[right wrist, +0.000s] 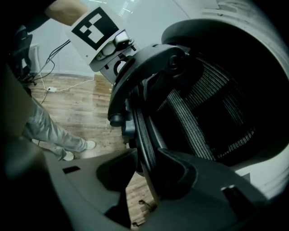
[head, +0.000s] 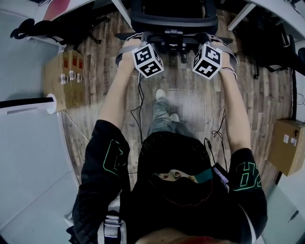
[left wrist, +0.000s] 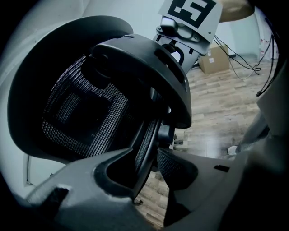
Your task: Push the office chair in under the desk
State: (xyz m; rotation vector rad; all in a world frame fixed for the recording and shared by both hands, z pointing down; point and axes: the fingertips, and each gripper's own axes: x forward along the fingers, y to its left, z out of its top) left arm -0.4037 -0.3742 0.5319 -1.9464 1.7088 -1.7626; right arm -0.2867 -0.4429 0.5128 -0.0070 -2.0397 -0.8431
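Both side rims of the black mesh-backed office chair (head: pixel 174 21) are straddled, not clamped: the left gripper (left wrist: pixel 145 155) jaws are opening, the right gripper (right wrist: pixel 146 153) jaws are set apart. The chair is stood at the white desk (head: pixel 279 8), seemingly not fully under, though the frame is cropped. Force should be applied evenly and straight, so no yaw is induced.

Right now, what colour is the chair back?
Black, with a fine mesh weave. The chair back shows best in the left gripper view.
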